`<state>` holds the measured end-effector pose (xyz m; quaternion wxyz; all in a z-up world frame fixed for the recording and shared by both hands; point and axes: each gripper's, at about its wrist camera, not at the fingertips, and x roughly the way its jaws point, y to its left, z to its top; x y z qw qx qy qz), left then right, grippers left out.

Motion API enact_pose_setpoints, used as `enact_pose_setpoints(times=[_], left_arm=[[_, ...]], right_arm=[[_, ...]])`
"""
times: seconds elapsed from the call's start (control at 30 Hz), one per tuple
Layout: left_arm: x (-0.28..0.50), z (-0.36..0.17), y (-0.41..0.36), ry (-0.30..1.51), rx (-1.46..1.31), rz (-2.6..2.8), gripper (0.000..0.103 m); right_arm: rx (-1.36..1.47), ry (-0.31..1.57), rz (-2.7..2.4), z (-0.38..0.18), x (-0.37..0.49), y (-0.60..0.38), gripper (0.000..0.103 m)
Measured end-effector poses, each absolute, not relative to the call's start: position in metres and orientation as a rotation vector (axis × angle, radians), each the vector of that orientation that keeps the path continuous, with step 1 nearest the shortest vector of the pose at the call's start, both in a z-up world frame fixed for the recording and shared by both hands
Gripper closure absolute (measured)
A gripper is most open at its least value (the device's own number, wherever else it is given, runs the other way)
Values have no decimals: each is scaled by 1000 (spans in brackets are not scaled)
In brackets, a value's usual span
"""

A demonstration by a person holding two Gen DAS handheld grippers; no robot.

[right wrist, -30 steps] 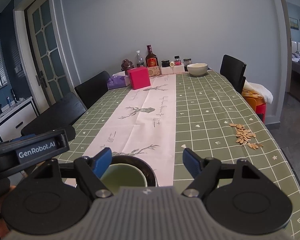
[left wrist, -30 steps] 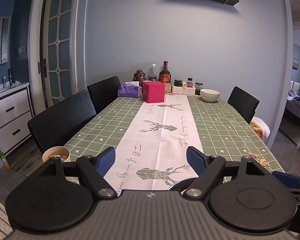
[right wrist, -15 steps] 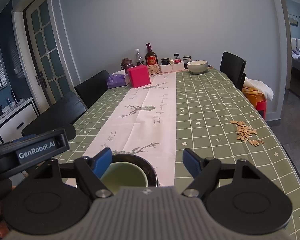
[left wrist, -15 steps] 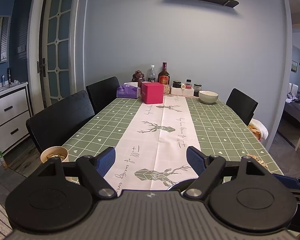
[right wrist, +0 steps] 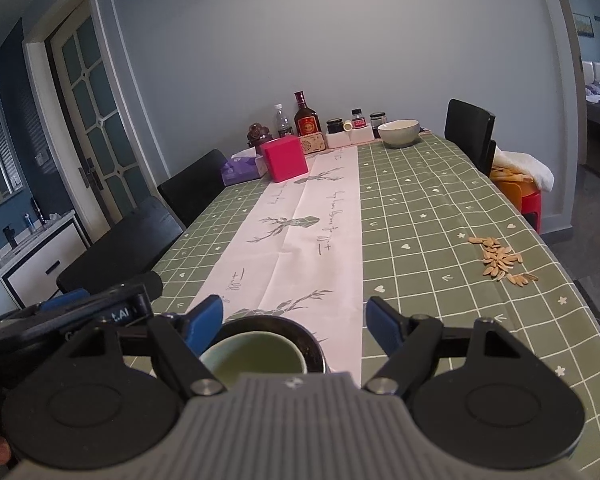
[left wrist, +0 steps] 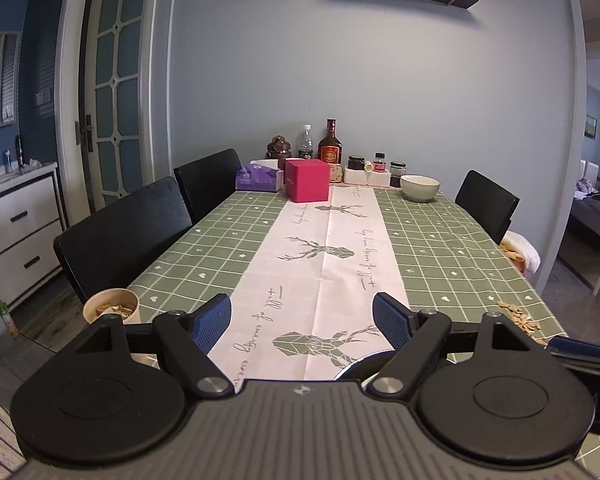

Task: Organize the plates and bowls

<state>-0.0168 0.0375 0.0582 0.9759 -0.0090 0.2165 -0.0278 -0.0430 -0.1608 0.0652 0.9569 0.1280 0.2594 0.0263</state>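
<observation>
A pale green bowl (right wrist: 256,354) sits inside a dark bowl (right wrist: 312,340) at the table's near edge, partly under my right gripper (right wrist: 296,316), which stands open above them with nothing between its fingers. Only a sliver of the dark bowl's rim (left wrist: 354,366) shows in the left wrist view. My left gripper (left wrist: 302,318) is open and empty over the white runner (left wrist: 324,264). A light bowl (left wrist: 419,187) stands at the far end of the table, also seen as the light bowl (right wrist: 399,132) in the right wrist view.
A paper cup (left wrist: 112,310) of seed shells sits at the table's left edge. Loose seeds (right wrist: 500,260) lie on the green cloth at right. Pink box (left wrist: 307,180), tissue pack (left wrist: 258,176), bottles and jars (left wrist: 330,150) crowd the far end. Black chairs (left wrist: 124,232) line both sides.
Neither gripper has shifted across the table and both stay open. The right wrist view has tilted slightly by rolling. The bowls have not moved.
</observation>
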Motion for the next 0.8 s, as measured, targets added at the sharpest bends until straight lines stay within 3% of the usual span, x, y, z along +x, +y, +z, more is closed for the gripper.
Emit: enact_pose_setpoints(times=[0.8], left_arm=[[-16, 59, 42, 451, -36, -40, 9]], right_arm=[[232, 549, 57, 62, -41, -157, 26]])
